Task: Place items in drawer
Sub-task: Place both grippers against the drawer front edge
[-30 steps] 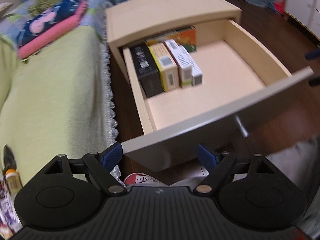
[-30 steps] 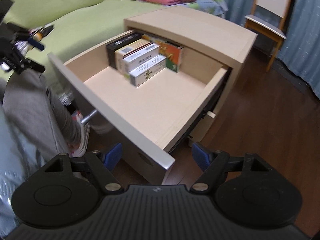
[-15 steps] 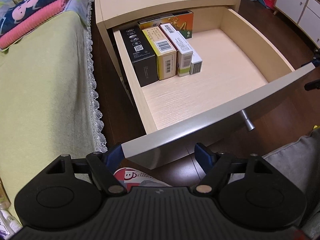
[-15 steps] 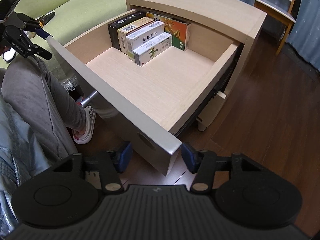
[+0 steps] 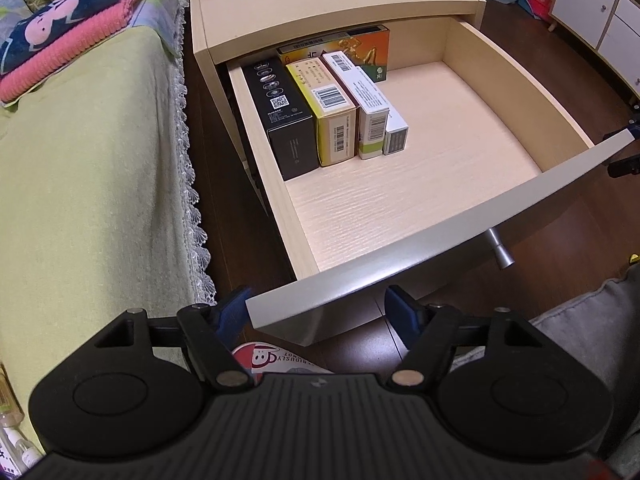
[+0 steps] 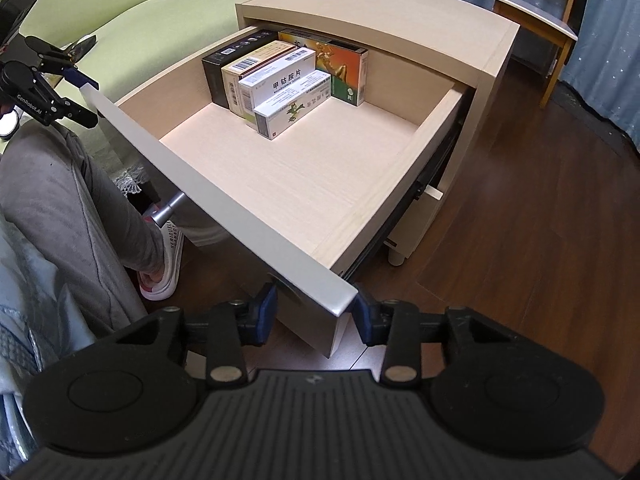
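Left tongs (image 5: 316,310) stand wide open, blue pads either side of the left end of the drawer front (image 5: 420,248); whether the pads touch the panel cannot be told, and nothing is gripped. Right tongs (image 6: 314,314) are open to a narrower gap, straddling the right corner of the same front panel, pads close to its faces but contact not clear. Drawer (image 6: 320,168) is pulled far out of the pale wood nightstand (image 6: 400,12). Five boxes sit in its back-left corner: a black box (image 5: 282,116) against the left wall, a yellow box (image 5: 330,116) just beside it, then a white box (image 5: 366,104), then a small white box (image 5: 396,132) lowest in the row. An orange and green box (image 5: 360,50) stands upright behind them against the back wall. The rest of the drawer floor is bare. A metal handle (image 5: 498,250) projects from the front panel. A bed with a green cover (image 5: 92,200) lies to the left of the nightstand, folded pink and blue textiles (image 5: 60,40) at its far end. A person's grey-trousered leg (image 6: 68,220) and a white shoe (image 6: 164,264) show below the drawer front.
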